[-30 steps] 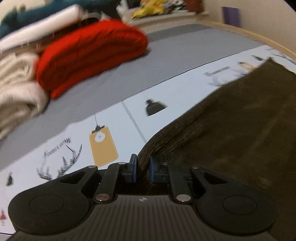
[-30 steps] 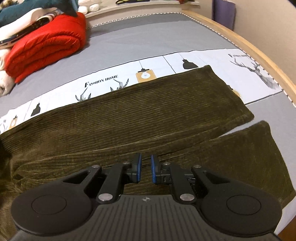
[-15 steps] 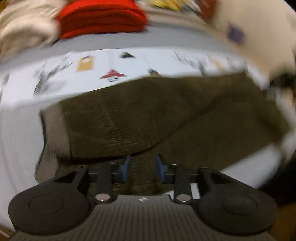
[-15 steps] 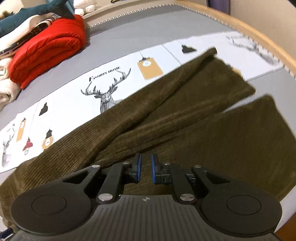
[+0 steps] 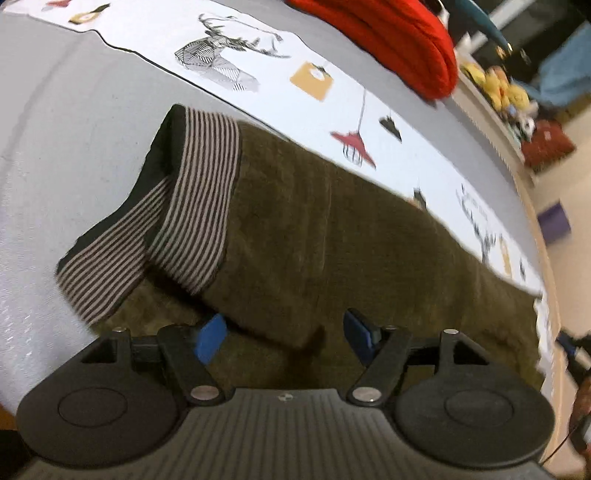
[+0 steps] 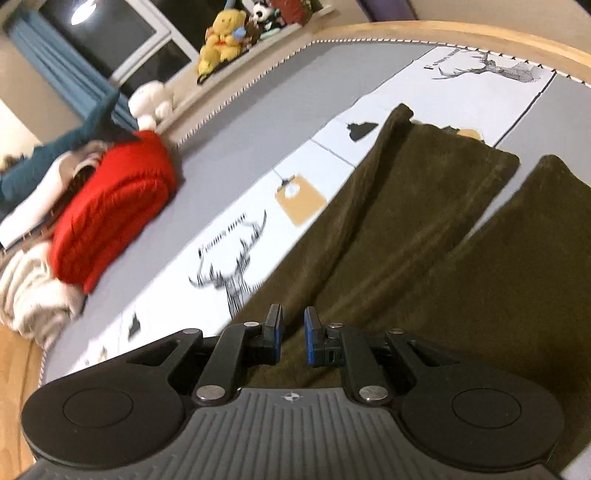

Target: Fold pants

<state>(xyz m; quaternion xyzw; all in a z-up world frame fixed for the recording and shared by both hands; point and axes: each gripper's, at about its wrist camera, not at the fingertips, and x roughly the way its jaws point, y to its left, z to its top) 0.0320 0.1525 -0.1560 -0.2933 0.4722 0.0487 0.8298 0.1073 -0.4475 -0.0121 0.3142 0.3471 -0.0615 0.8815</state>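
Note:
The olive corduroy pants (image 5: 332,240) lie on the bed, their striped waistband lining (image 5: 199,206) turned out at the left. My left gripper (image 5: 284,334) hovers low over the near edge of the folded top layer. Its jaws are opening wide, and neither pad touches the cloth below the gap. In the right wrist view the two pant legs (image 6: 424,229) stretch away to the upper right with a slit between them. My right gripper (image 6: 293,336) hangs over the legs, its jaws opening slightly from a narrow gap with nothing pinched.
A folded red knit (image 6: 114,210) and cream cloth (image 6: 29,291) are piled at the far left of the grey bed cover (image 6: 295,92). A white printed strip (image 5: 258,66) runs along the pants. Plush toys (image 6: 221,33) sit behind the wooden rim (image 6: 480,35).
The left gripper let go of the pants edge, rolled and swung over to the waistband end, its jaws spreading wide. The right gripper rolled and shifted a little over the legs.

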